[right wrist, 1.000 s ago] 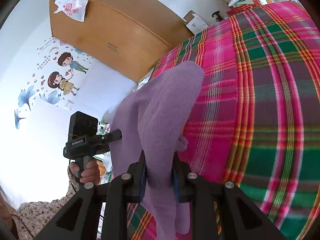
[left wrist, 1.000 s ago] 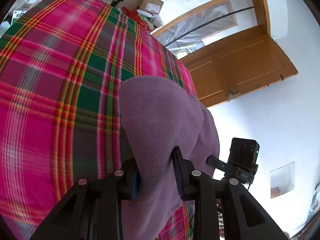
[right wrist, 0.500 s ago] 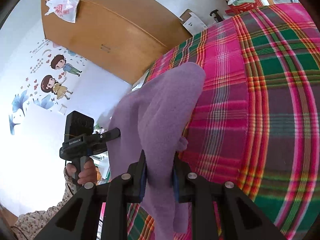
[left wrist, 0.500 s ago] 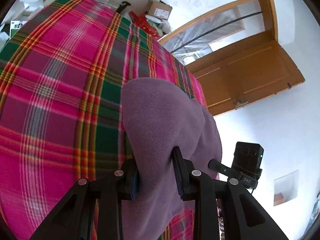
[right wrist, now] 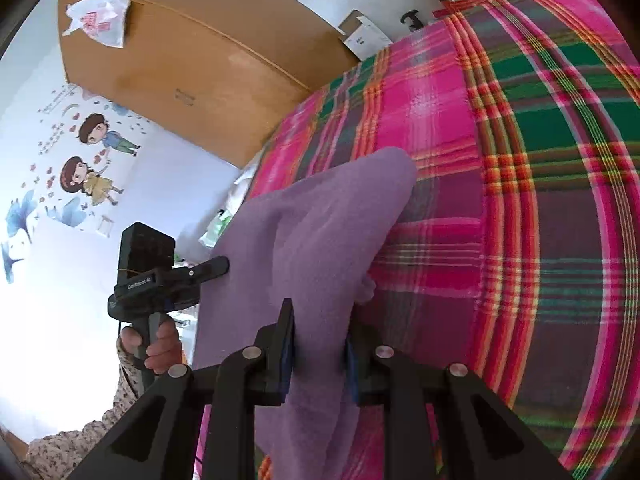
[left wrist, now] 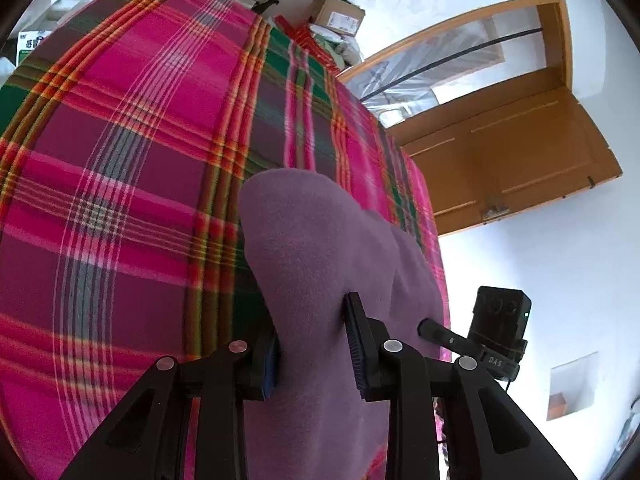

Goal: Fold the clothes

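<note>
While the pink, green and red plaid blanket (left wrist: 132, 184) fills most of both views, more of its far edge is seen than a second ago — the cardboard boxes (left wrist: 338, 14) beyond it have slid lower into the left wrist picture, and the blanket's stripes sit closer under the grippers. The soft purple fleece garment (left wrist: 320, 264) is held up above the blanket, much as it was earlier, its rounded fold lifted toward the far side. It is pinched at two places: the black two-finger left gripper (left wrist: 314, 344) is closed on one bunched part, and the black two-finger right gripper (right wrist: 318, 346) is closed on another, fabric filling the gap between the pads in each case. The tall brown wooden cabinet (right wrist: 192, 68) and the open brown wooden door (left wrist: 508, 160) have shifted only slightly in frame. In the right wrist view the person's left hand (right wrist: 160, 344) is wrapped around a gripper handle, as before.

The garment's lower part is cut off below both frames, so its shape cannot be made out — whether it touches the blanket anywhere is hidden behind the fingers. Its far side is concealed by its own fold.
</note>
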Motion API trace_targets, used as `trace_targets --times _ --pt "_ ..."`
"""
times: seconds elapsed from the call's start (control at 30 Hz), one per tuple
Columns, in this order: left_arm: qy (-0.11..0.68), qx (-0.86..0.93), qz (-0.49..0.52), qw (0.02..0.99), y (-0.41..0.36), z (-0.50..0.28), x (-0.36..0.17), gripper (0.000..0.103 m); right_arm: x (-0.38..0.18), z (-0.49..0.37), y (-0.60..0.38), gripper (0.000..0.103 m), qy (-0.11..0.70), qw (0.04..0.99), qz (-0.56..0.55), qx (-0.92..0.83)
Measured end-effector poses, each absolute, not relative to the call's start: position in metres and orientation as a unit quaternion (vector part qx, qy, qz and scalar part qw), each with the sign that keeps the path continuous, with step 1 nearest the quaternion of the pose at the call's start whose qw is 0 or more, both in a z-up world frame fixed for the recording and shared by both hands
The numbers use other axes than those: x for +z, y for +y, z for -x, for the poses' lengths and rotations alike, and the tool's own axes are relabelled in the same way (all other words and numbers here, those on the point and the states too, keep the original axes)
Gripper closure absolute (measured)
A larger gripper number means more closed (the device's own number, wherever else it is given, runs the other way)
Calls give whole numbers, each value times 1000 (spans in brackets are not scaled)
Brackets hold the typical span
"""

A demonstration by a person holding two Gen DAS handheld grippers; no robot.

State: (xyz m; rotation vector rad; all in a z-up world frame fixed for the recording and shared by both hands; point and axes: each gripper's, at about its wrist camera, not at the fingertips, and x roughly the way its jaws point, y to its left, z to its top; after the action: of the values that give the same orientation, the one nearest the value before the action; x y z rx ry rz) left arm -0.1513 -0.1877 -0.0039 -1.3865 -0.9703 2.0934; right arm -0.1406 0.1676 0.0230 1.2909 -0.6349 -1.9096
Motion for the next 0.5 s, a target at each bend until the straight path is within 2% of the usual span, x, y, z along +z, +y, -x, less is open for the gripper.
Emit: trace_targets --times 0.5 --pt "-369 748 504 224 -204 141 -19 72 2 149 160 76 -257 357 -514 -737"
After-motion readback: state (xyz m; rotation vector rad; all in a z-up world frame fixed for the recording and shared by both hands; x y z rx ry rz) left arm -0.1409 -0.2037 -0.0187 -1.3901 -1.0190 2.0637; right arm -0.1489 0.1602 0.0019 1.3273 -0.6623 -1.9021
